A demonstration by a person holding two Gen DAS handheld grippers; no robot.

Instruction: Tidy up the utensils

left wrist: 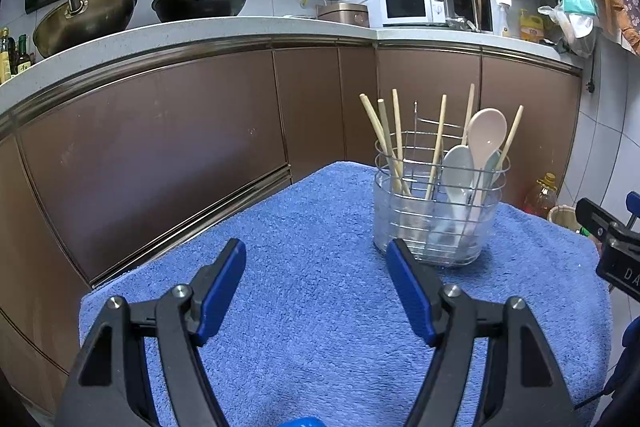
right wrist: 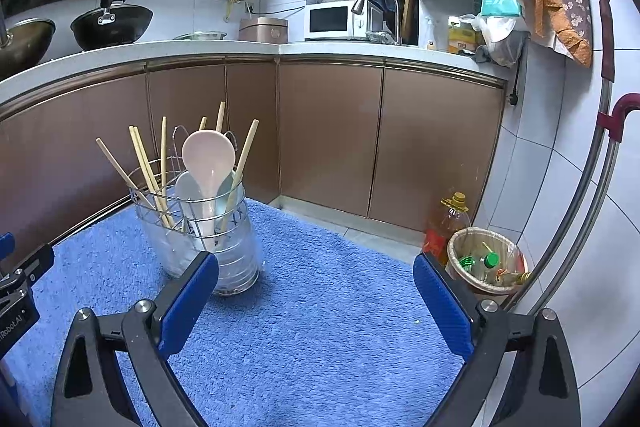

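We see every chopstick and spoon in the holder, far right on the towelled surface. Both claws, left claw and right claw, are released and empty; we withdraw them clear of the holder.

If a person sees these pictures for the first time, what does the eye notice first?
First, the utensil holder standing on the blue towel, full of wooden chopsticks and pale spoons. Next, the two open grippers, left gripper and right gripper, both empty.

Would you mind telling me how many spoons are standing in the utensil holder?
3: a pink spoon standing tallest, a white spoon lower beside it, and a pale green spoon mostly hidden behind them. Others may be hidden.
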